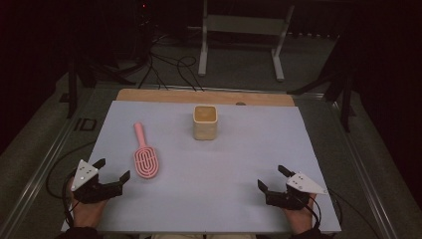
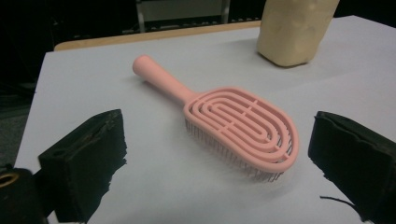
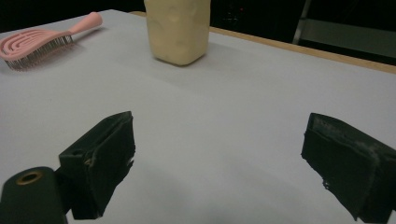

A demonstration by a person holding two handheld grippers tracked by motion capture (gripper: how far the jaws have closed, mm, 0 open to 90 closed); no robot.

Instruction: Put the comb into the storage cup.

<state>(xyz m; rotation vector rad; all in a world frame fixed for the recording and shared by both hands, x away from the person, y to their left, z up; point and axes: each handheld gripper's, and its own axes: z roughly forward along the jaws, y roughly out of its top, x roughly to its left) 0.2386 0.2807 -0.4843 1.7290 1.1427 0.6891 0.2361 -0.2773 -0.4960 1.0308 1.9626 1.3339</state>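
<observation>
A pink hairbrush (image 1: 145, 155) lies flat on the white table sheet (image 1: 234, 164), bristles down, handle pointing away from me. A cream square cup (image 1: 205, 122) stands upright toward the back of the sheet. My left gripper (image 1: 112, 170) rests near the front left corner, open, just short of the brush head. In the left gripper view the hairbrush (image 2: 233, 122) lies ahead of the spread jaws, with nothing between them. My right gripper (image 1: 271, 178) sits open at the front right, far from both objects. The right gripper view has the cup (image 3: 177, 29) and the hairbrush (image 3: 42, 41) far ahead.
A wooden board edge (image 1: 204, 96) runs behind the sheet. Beyond it are a white metal frame (image 1: 241, 35) and loose cables (image 1: 169, 69) on the floor. Metal rails border the table on both sides.
</observation>
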